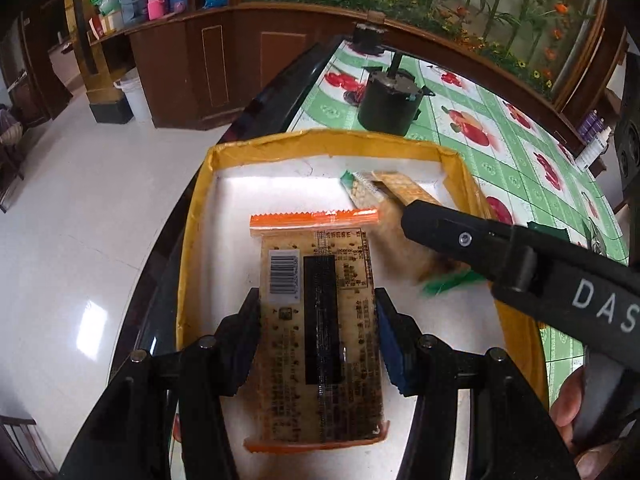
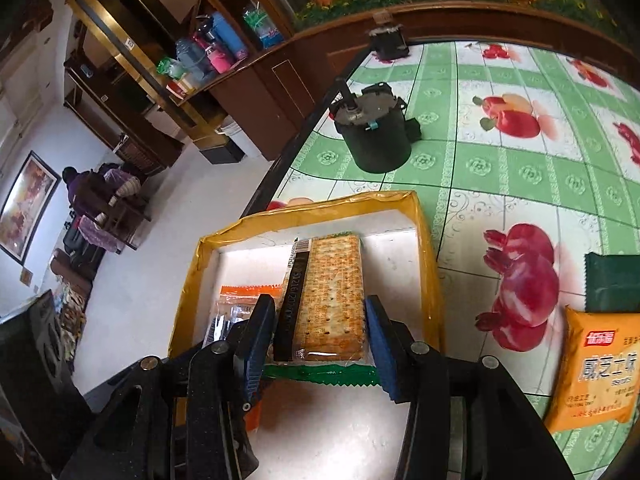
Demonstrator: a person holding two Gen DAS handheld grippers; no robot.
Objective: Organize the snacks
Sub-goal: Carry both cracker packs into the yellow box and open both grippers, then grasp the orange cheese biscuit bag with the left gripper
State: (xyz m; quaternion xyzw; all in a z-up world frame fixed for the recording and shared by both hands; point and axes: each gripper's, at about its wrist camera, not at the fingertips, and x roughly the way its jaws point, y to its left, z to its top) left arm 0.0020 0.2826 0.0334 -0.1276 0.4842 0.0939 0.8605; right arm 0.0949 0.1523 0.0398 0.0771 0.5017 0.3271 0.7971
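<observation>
A shallow box with yellow taped walls (image 1: 192, 216) and a white floor stands at the table's left edge; it also shows in the right wrist view (image 2: 428, 264). My left gripper (image 1: 318, 312) is shut on an orange-edged snack pack (image 1: 320, 320), held over the box floor. My right gripper (image 2: 320, 320) is shut on a green-edged cracker pack (image 2: 332, 296), held over the box's right half. In the left wrist view the right gripper's arm (image 1: 520, 256) reaches in from the right with that cracker pack (image 1: 384, 190). The orange-edged pack shows in the right wrist view (image 2: 248, 292).
A black round pot-like device (image 1: 388, 104) stands on the fruit-print green tablecloth (image 2: 520, 168) behind the box. An orange snack bag (image 2: 596, 372) and a dark green pack (image 2: 612, 284) lie right of the box. The table edge and white floor lie left.
</observation>
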